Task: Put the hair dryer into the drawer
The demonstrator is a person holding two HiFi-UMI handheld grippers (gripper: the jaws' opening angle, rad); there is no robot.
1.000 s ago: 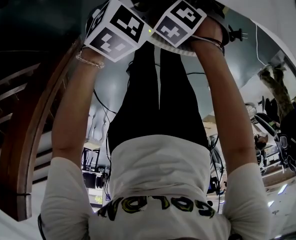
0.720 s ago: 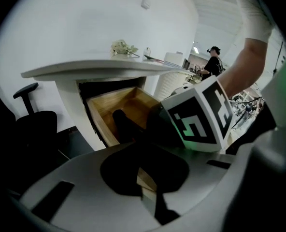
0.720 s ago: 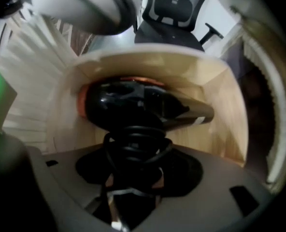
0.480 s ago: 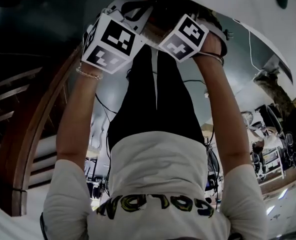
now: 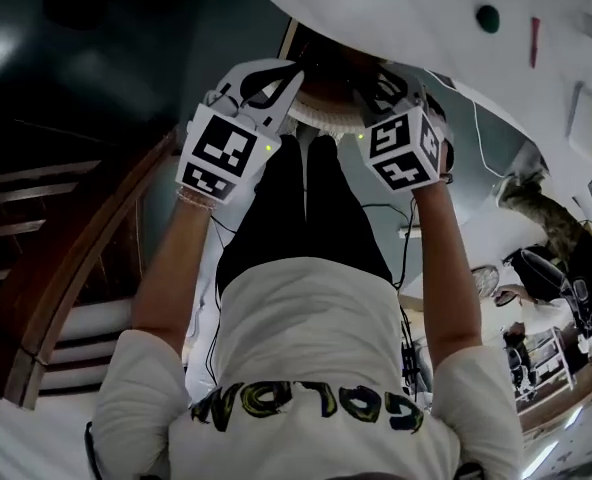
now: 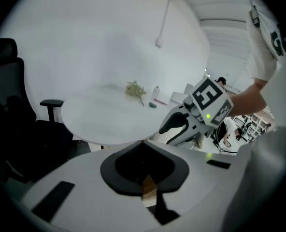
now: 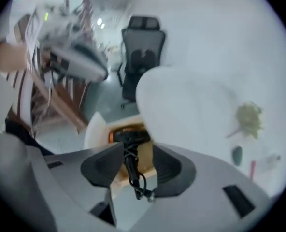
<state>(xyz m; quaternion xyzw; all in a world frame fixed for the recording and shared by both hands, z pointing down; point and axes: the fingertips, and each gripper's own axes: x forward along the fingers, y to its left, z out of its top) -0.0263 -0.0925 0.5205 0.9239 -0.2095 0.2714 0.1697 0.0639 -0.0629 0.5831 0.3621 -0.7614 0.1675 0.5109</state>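
Right gripper jaws released, narrowing empty, left gripper clenched, hair dryer in drawer under table

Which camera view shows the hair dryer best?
The right gripper view: the black-and-orange hair dryer lies in the drawer. The head view and left gripper view do not show it.
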